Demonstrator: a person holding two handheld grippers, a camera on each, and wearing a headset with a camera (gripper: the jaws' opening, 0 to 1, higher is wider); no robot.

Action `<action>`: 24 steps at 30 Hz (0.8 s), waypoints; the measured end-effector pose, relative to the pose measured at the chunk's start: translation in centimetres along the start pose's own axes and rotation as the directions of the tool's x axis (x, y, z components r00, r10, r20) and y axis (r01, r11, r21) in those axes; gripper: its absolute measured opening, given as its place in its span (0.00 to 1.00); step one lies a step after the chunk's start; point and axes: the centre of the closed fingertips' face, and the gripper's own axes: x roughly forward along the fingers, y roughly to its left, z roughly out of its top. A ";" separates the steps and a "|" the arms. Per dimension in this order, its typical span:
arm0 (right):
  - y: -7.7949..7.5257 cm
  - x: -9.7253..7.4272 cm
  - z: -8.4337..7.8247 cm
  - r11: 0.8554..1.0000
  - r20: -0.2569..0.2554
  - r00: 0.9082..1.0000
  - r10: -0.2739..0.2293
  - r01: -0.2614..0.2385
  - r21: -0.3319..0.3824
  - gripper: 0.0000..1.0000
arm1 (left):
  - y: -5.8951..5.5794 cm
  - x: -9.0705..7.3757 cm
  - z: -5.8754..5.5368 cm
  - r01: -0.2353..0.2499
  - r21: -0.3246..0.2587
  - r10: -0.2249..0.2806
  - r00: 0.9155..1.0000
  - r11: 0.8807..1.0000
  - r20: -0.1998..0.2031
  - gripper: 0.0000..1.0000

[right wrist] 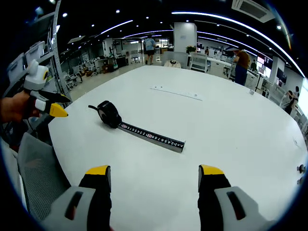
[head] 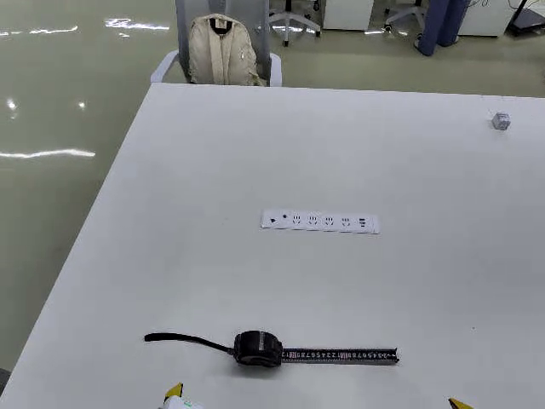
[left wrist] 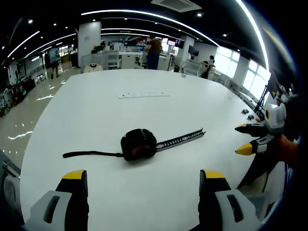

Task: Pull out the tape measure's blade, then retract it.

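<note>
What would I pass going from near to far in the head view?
Tape measure → white power strip → small grey object → backpack.

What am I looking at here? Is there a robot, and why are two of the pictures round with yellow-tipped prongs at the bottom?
There is no robot arm. A person holds a claw in each hand and wears a camera on the head. The plain picture comes from that head camera, looking down at the white table. Each round picture comes from a camera riding on one claw, and the yellow-tipped prongs at its bottom are that claw's own jaws. The left claw and the right claw both stand open and hold nothing. On the table lies a black tape measure, with its blade partly out on one side and its wrist strap trailing on the other. Farther back are a white power strip and a small grey object.
</note>
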 end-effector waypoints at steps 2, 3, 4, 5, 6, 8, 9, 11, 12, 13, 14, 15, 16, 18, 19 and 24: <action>0.0 0.2 -0.1 1.000 -0.003 1.000 0.009 -0.009 -0.015 0.75 | -0.1 0.2 0.0 -0.008 -0.006 0.008 1.000 1.000 0.001 0.93; -0.2 0.3 -0.1 1.000 -0.004 1.000 0.010 -0.010 -0.019 0.75 | -0.2 0.3 0.1 -0.011 -0.015 0.011 1.000 1.000 0.004 0.93; -0.2 0.4 0.0 1.000 -0.005 1.000 0.013 -0.014 -0.024 0.75 | -0.3 0.4 0.1 -0.012 -0.016 0.012 1.000 1.000 0.003 0.92; -0.4 0.5 0.0 0.999 -0.006 1.000 0.015 -0.016 -0.030 0.74 | -0.4 0.5 0.1 -0.014 -0.016 0.014 1.000 1.000 0.001 0.92; -0.4 0.6 0.1 0.999 -0.007 1.000 0.015 -0.016 -0.033 0.74 | -0.5 0.6 0.2 -0.015 -0.015 0.015 1.000 1.000 0.001 0.92; -0.6 0.7 0.1 0.999 -0.008 1.000 0.021 -0.021 -0.042 0.74 | -0.6 0.8 0.2 -0.008 -0.013 0.008 1.000 1.000 -0.001 0.91; -0.7 0.9 0.0 0.999 -0.014 1.000 0.024 -0.024 -0.048 0.74 | -0.7 1.0 0.2 -0.005 -0.016 0.004 1.000 1.000 -0.005 0.91; -0.7 1.3 -0.1 0.998 -0.019 0.999 0.035 -0.036 -0.058 0.73 | -0.7 1.2 0.2 -0.008 -0.015 0.008 1.000 1.000 -0.011 0.90; -0.8 1.4 -0.1 0.997 -0.023 0.999 0.036 -0.038 -0.065 0.73 | -0.6 1.3 0.2 -0.009 -0.016 0.009 1.000 1.000 -0.011 0.90; -0.8 1.5 -0.1 0.996 -0.025 0.999 0.043 -0.045 -0.071 0.73 | -0.6 1.5 0.1 -0.012 -0.020 0.012 1.000 1.000 -0.013 0.90; -0.8 1.7 -0.1 0.996 -0.029 0.998 0.050 -0.052 -0.075 0.72 | -0.5 1.6 0.1 -0.015 -0.019 0.015 1.000 1.000 -0.014 0.90; -0.8 1.9 -0.1 0.995 -0.032 0.998 0.055 -0.057 -0.082 0.72 | -0.5 1.7 0.1 -0.017 -0.018 0.017 1.000 1.000 -0.016 0.89; -0.9 2.2 -0.2 0.994 -0.038 0.998 0.058 -0.061 -0.091 0.72 | -0.5 1.9 0.2 -0.019 -0.020 0.019 1.000 1.000 -0.017 0.89; -1.0 2.6 -0.2 0.992 -0.049 0.996 0.068 -0.073 -0.103 0.72 | -0.4 2.2 0.2 -0.027 -0.022 0.026 1.000 0.999 -0.017 0.89; -1.0 2.8 -0.2 0.991 -0.053 0.996 0.073 -0.079 -0.109 0.71 | -0.4 2.4 0.2 -0.027 -0.025 0.026 0.999 0.999 -0.018 0.89; -1.3 3.8 -0.2 0.985 -0.076 0.993 0.093 -0.103 -0.138 0.70 | -0.4 3.2 0.4 -0.029 -0.040 0.027 0.999 0.999 -0.026 0.89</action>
